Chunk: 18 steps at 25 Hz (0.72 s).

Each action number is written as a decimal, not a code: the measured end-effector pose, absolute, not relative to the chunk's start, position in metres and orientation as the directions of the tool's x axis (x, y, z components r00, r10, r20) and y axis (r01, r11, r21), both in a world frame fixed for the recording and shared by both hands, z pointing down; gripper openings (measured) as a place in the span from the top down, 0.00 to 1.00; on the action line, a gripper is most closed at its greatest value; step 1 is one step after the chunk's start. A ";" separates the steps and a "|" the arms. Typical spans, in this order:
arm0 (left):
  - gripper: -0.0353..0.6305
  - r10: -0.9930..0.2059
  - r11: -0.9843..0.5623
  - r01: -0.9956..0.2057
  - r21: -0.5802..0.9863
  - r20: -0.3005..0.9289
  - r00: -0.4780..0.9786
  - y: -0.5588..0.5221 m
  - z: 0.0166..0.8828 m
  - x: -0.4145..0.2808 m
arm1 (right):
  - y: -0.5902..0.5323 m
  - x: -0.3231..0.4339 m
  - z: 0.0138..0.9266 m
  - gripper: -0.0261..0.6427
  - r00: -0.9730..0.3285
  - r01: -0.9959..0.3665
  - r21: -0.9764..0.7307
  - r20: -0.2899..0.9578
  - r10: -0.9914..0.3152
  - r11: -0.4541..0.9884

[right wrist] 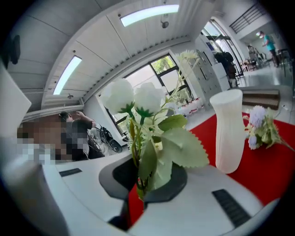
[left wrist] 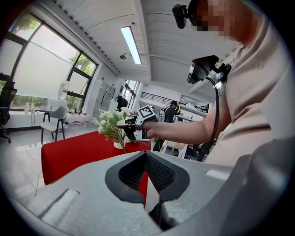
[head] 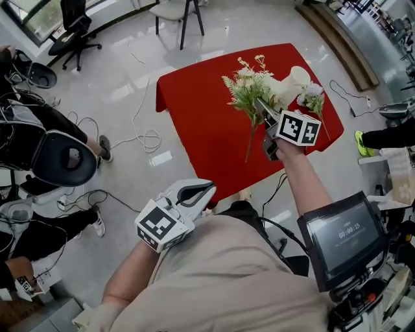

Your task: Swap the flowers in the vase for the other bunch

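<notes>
My right gripper (head: 262, 109) is shut on the stems of a bunch of white flowers with green leaves (head: 249, 87), held up over the red table (head: 201, 110); the stems hang down below the jaws. In the right gripper view the blooms (right wrist: 138, 99) rise straight out of the closed jaws. The white vase (head: 297, 79) stands just behind, apparently empty (right wrist: 229, 131). A second bunch with pale purple blooms (head: 314, 97) lies on the cloth to the right of the vase. My left gripper (head: 206, 191) hangs near my body, off the table, shut on nothing.
Cables (head: 146, 133) trail over the floor left of the table. An office chair (head: 74, 32) and a stool (head: 178, 13) stand at the back. A seated person (head: 39, 130) is at the far left. A screen (head: 340, 240) sits at my right elbow.
</notes>
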<state>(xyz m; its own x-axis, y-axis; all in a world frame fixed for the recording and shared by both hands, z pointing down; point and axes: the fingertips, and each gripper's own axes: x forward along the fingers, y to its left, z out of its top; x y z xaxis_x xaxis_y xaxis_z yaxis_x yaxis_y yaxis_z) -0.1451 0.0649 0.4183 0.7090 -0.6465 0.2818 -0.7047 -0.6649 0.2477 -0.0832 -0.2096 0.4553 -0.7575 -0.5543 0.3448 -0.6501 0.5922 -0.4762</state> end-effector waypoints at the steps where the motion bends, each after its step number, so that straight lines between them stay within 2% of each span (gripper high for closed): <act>1: 0.94 -0.640 -0.674 -0.697 0.246 0.279 0.716 0.066 0.417 -0.141 | -0.206 -0.081 0.442 0.91 -0.765 -0.641 -0.465 0.323 -0.557 0.611; 11: 0.94 -0.575 -0.742 -0.630 0.229 0.265 0.774 0.055 0.409 -0.104 | -0.210 -0.021 0.308 0.91 -0.747 -0.641 -0.344 0.074 -0.661 0.686; 18: 0.94 -0.567 -0.753 -0.620 0.218 0.264 0.781 0.045 0.399 -0.076 | -0.229 0.032 0.243 0.91 -0.710 -0.670 -0.268 -0.039 -0.703 0.692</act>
